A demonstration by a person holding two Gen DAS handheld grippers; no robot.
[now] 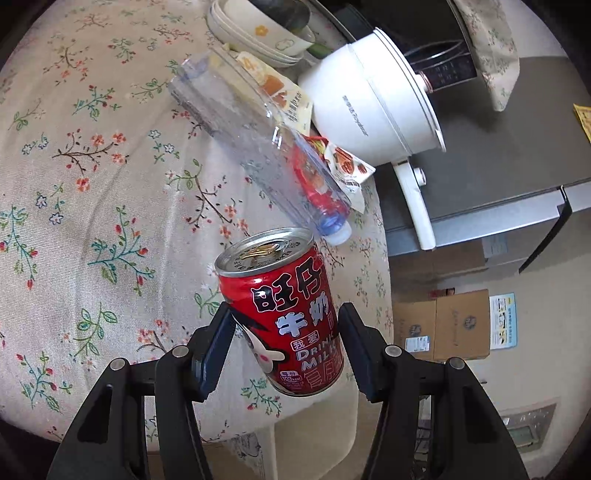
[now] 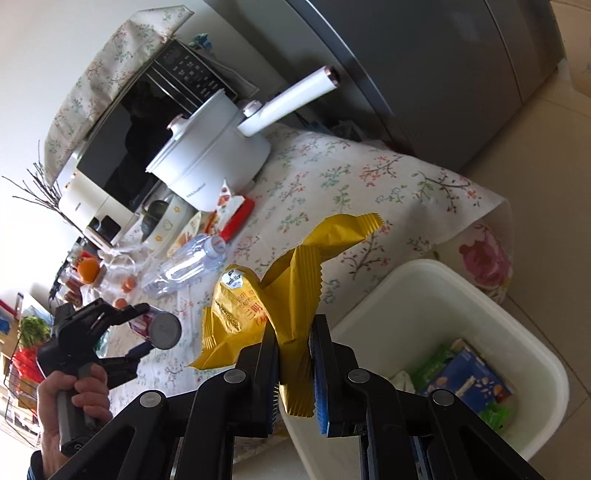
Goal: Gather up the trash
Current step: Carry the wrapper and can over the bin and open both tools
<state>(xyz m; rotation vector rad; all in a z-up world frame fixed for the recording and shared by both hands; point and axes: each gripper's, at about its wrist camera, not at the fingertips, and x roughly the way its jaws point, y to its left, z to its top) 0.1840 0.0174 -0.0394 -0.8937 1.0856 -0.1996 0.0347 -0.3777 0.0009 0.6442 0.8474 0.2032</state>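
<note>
My left gripper (image 1: 286, 325) is shut on a red milk drink can (image 1: 280, 310) and holds it above the flowered tablecloth (image 1: 92, 206); the same can (image 2: 159, 326) and left gripper (image 2: 144, 328) show in the right wrist view. My right gripper (image 2: 293, 354) is shut on a crumpled yellow snack wrapper (image 2: 284, 280), held beside the rim of a white bin (image 2: 443, 314). An empty clear plastic bottle (image 1: 258, 144) lies on the table beyond the can, also in the right wrist view (image 2: 184, 266). Snack packets (image 1: 347, 166) lie by it.
A white electric pot (image 1: 373, 103) with a long handle stands at the table's far edge, stacked bowls (image 1: 258, 33) behind it. The bin holds a blue box (image 2: 469, 380) and green wrappers (image 2: 432, 365). A grey fridge (image 2: 443, 74), a microwave (image 2: 147, 122) and cardboard boxes (image 1: 443, 325) surround the table.
</note>
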